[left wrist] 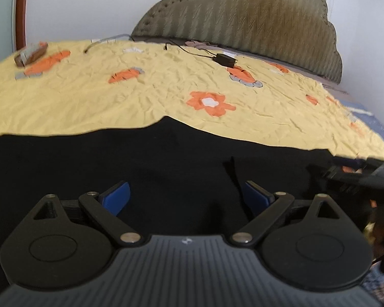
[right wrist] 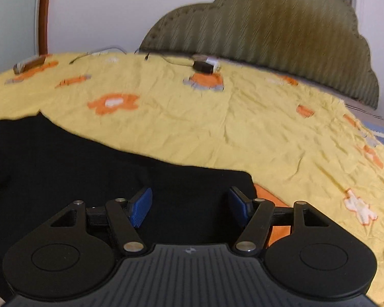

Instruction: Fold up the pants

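Note:
Black pants (left wrist: 140, 158) lie flat on a yellow bedsheet (left wrist: 89, 97) with orange flower prints. My left gripper (left wrist: 185, 195) is open just above the pants, blue pads spread wide with nothing between them. In the right wrist view the pants (right wrist: 89, 168) fill the lower left, their right edge ending near the gripper. My right gripper (right wrist: 189, 204) is open over that end of the pants, empty. The right gripper also shows at the right edge of the left wrist view (left wrist: 358, 174).
A black charger with cable (left wrist: 225, 60) lies on the sheet near the padded headboard (left wrist: 256, 18); it shows in the right wrist view too (right wrist: 203, 66). A brown object (left wrist: 29, 53) sits at the far left corner. White walls stand behind the bed.

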### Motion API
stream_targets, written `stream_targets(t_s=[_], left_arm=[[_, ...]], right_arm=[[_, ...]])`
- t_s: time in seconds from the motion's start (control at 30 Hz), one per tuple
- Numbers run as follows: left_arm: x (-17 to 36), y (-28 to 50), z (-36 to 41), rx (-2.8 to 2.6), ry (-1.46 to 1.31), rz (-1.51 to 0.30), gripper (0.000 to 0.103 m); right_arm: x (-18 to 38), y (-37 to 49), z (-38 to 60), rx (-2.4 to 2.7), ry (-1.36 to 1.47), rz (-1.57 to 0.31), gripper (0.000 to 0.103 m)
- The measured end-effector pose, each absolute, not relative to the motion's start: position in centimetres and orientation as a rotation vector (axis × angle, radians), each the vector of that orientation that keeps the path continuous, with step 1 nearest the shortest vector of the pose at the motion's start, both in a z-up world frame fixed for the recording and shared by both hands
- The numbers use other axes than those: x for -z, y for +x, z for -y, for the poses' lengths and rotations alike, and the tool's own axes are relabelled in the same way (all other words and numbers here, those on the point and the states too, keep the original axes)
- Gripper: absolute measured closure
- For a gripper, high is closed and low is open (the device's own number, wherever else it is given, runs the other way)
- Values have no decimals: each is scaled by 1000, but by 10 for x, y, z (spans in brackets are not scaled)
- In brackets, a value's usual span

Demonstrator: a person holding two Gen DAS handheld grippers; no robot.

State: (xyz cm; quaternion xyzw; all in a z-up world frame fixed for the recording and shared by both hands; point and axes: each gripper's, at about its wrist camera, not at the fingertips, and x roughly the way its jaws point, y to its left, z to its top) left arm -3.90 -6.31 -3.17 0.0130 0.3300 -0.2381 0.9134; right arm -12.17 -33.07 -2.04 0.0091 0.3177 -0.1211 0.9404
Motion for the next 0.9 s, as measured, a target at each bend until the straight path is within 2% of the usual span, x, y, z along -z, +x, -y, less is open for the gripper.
stream_targets(t_s=[0.1, 0.13, 0.2, 0.43, 0.57, 0.77, 0.9], left_arm=[[32, -40, 64, 452, 71, -663, 9], [33, -40, 63, 445, 69, -664, 9], [34, -38, 63, 428, 69, -681, 9], [40, -34, 59, 373, 86, -734, 9], [40, -35, 59, 362, 96, -739, 9], [39, -36, 55, 353, 105, -740, 9], [36, -38, 45, 344, 86, -737, 9]], right_arm=[[6, -129, 324, 238, 46, -590, 37], [9, -126, 320, 243, 27, -600, 33], [29, -114, 313, 221, -23, -709, 31], [8, -134, 309, 237, 21, -606, 29], [33, -125, 308, 241, -4, -713, 27], [11, -140, 301, 211, 59, -624, 26], [34, -132, 279, 184, -52, -710, 23]])
